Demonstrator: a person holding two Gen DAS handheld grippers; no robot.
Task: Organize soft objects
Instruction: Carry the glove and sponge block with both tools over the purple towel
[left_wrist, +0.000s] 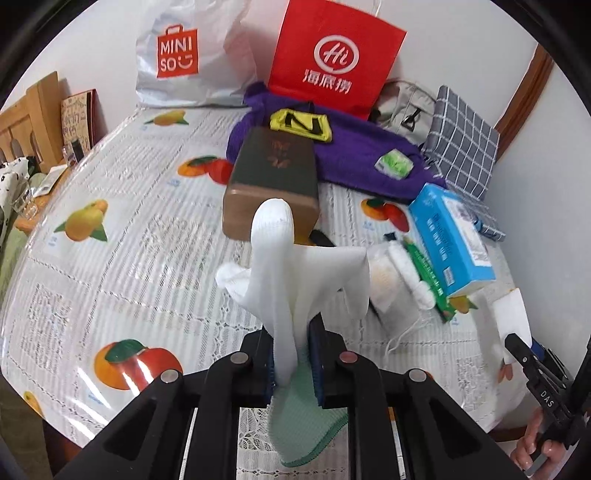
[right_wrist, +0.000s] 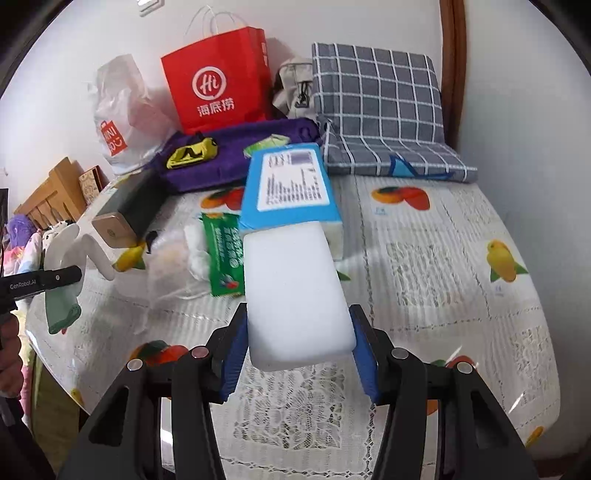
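Two grippers: both closed on soft things, held above the surface.
Left gripper (left_wrist: 291, 365): clamped on a white sock (left_wrist: 284, 266) and a green cloth (left_wrist: 306, 432); sock standing up out of the pads, cloth hanging below them.
Right gripper (right_wrist: 299, 350): pinching a white sponge block (right_wrist: 295, 295) by its two long sides; block pointing forward, off the surface.
Surface (left_wrist: 110, 206): covered with a white lace-pattern cloth printed with oranges, persimmons and lemons, under a glossy clear sheet.
Middle of surface: brown box (left_wrist: 273, 184) with a dark top, blue box (right_wrist: 288, 184) leaning over a green packet (right_wrist: 223, 254), clear bag of white cotton items (left_wrist: 395, 280) beside the packet.
Back of surface: purple knit garment (left_wrist: 354, 155) lying flat, yellow and black item (left_wrist: 299, 125) and small green packet (left_wrist: 393, 164) on top of it.
Against the wall: red paper bag (left_wrist: 332, 55), white Miniso plastic bag (left_wrist: 181, 55), beige backpack (right_wrist: 295, 85) between red bag and cushion.
Right corner: grey checked cushion (right_wrist: 376, 96), upright against the wall with a second grey checked layer flat in front of it.
Room: plain white walls (right_wrist: 517, 110), brown wooden frame (right_wrist: 452, 55) at right, wooden furniture (right_wrist: 55, 192) at left.
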